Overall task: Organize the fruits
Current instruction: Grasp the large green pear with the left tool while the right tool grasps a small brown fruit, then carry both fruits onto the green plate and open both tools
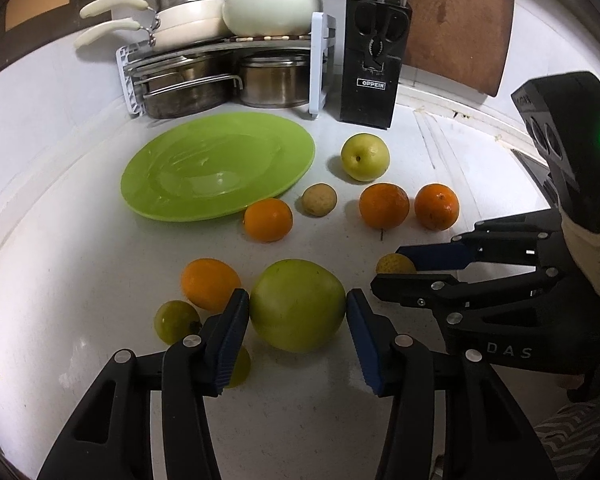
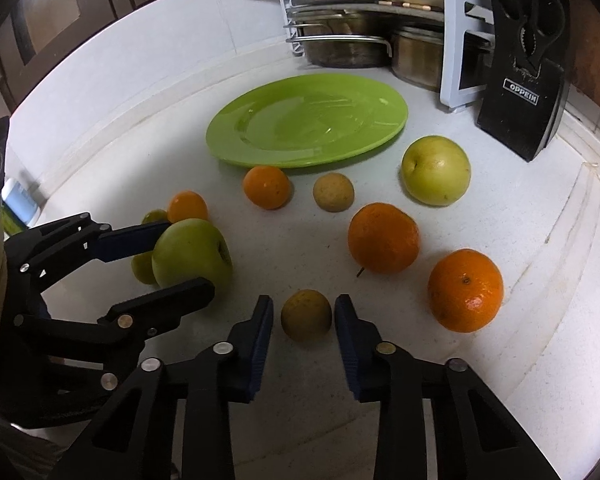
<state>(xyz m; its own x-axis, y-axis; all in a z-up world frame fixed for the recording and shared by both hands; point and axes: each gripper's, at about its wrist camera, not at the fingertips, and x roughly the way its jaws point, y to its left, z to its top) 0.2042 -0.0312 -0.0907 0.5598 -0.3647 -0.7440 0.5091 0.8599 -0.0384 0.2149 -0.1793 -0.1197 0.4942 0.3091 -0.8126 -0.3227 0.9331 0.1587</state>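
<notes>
Left wrist view: the left gripper brackets a big green apple on the white counter, its blue pads touching the fruit's flanks in a light pinch. An orange and a small green fruit sit just beside the left finger. Beyond lies the empty green plate, with more oranges, a tan fruit and a yellow-green apple scattered near it. To the right, the right gripper reaches over a small yellowish fruit.

Right wrist view: that small yellowish fruit rests on the counter between the right gripper's blue pads; thin slivers of space show on both sides here, though the jaws read as fully drawn in, so the grip is judged closed on it. Across the counter, the left gripper clasps the green apple.

Done well, both lifts would go straight up, squeezing gently and clearing neighbouring fruit, before crossing to the green plate, the likely destination.
</notes>
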